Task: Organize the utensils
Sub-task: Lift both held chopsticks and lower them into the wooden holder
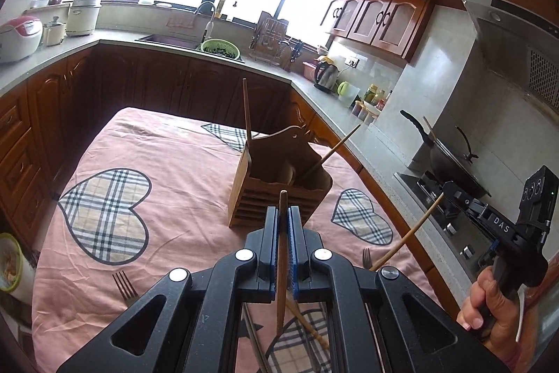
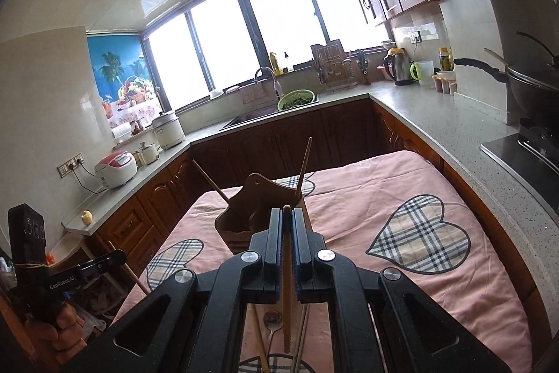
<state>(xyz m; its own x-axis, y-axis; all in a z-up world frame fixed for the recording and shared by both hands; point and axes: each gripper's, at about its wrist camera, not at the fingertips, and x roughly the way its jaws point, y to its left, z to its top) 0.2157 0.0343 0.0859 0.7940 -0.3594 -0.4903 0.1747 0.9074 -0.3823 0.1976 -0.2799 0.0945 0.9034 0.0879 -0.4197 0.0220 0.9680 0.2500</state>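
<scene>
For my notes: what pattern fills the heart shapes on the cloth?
Plaid heart shapes, clearest in the right wrist view.

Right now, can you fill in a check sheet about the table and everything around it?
Surface: pink cloth with plaid hearts covers the table.
Job's things: wooden holder stands upright with chopsticks leaning in it; forks, a spoon and more chopsticks lie loose nearby.
Clutter: nothing seen on the cloth besides utensils.
Grippers: left gripper shut on a brown chopstick; right gripper shut on a pale chopstick.
Cables: rice cooker plugged into the wall.
Surroundings: kitchen counters, sink, green colander, kettle, wok on the stove.
</scene>
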